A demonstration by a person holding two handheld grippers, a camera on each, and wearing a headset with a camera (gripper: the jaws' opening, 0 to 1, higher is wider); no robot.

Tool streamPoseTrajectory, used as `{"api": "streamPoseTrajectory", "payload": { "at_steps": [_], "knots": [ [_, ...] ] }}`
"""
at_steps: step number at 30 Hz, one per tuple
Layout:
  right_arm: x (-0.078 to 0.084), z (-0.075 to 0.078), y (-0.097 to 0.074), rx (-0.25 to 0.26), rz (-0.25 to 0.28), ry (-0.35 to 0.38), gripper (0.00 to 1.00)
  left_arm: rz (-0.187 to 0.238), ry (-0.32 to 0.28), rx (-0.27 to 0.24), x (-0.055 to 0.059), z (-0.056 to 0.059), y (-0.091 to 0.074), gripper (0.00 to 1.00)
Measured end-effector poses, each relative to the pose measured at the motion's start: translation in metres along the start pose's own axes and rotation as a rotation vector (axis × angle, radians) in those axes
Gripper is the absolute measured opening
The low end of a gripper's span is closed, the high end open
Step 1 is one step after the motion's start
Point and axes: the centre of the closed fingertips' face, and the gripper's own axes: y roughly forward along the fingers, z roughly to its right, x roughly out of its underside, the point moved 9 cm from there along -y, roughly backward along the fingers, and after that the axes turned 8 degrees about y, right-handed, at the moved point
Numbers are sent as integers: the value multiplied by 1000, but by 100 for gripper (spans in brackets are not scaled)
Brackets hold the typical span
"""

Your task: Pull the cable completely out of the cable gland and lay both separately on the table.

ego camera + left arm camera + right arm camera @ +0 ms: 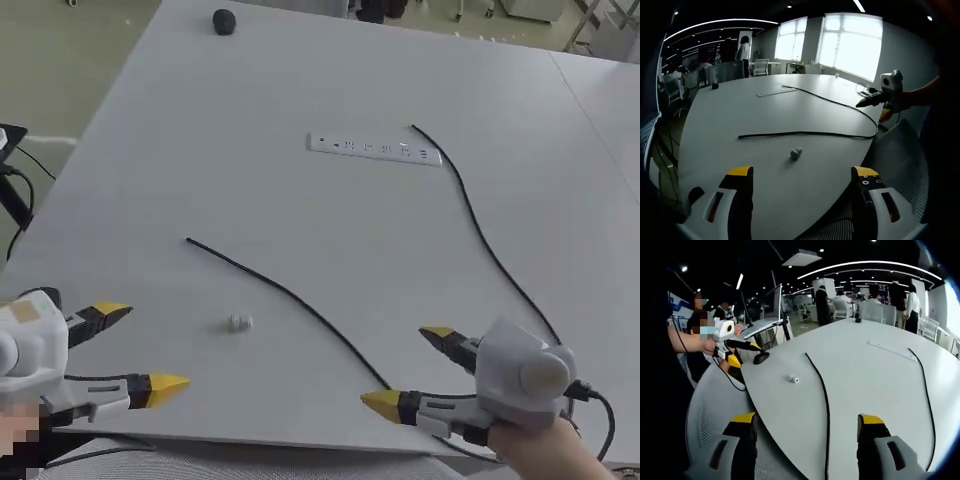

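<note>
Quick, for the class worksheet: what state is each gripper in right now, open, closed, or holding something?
Left gripper: open, holding nothing.
Right gripper: open, holding nothing.

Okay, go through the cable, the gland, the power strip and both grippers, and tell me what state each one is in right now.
cable: out of the gland, lying loose in a long bend on the table.
cable gland: lying alone, apart from the cable.
power strip: lying flat.
left gripper: open, holding nothing.
right gripper: open, holding nothing.
</note>
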Motion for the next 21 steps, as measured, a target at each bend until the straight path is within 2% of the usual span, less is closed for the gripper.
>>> {"api": "streamPoseTrajectory", "payload": {
  "at_steps": [3, 7, 12, 16, 21],
  "knots": [
    [1, -2, -1, -6, -9, 4, 85, 8, -20, -6, 1, 0, -1, 84],
    [-5, -6, -6, -10, 13, -5, 87, 9, -17, -5, -1, 0, -3, 84],
    [-12, -12, -13, -17, 48, -22, 89, 41, -1, 0, -10, 2, -10, 85],
    [-13, -13, -16, -18, 53, -20, 88, 37, -4, 5, -6, 0, -11, 84],
    [-11, -6, -18, -2, 42, -11, 88, 23, -7, -1, -2, -2, -12, 85]
  ]
}}
